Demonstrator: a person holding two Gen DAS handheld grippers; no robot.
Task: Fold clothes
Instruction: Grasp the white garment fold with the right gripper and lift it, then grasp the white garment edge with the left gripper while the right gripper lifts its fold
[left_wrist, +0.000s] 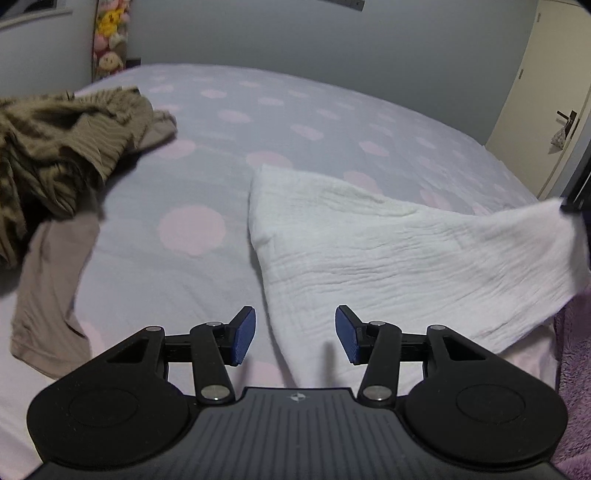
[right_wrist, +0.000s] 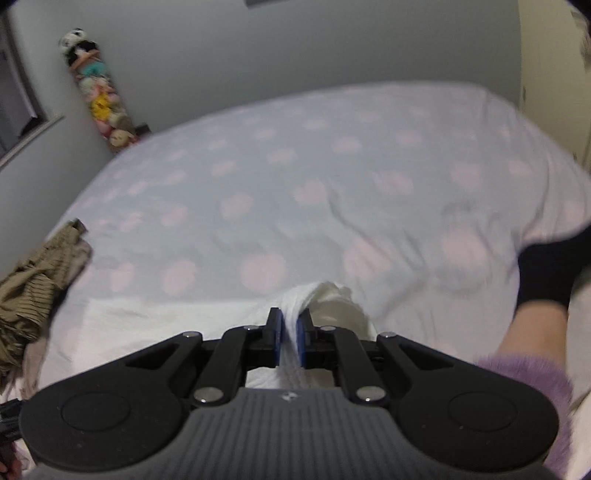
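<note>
Dotted bed (left_wrist: 229, 122), white cloth (left_wrist: 388, 251) pinched in R gripper (right_wrist: 289, 338) jaws, L gripper (left_wrist: 295, 334) jaws apart, empty

On the bed (left_wrist: 258, 110) a cloth (left_wrist: 388, 251) lies right of centre, one corner lifted off to the right. A heap of clothes (left_wrist: 55, 147) sits well apart at the left edge. Stuffed toys (left_wrist: 109, 37) stand behind the bed's far left corner, against the wall

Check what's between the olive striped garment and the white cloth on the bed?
Only bare polka-dot bedsheet between olive striped garment and white cloth, per left wrist view.
</note>
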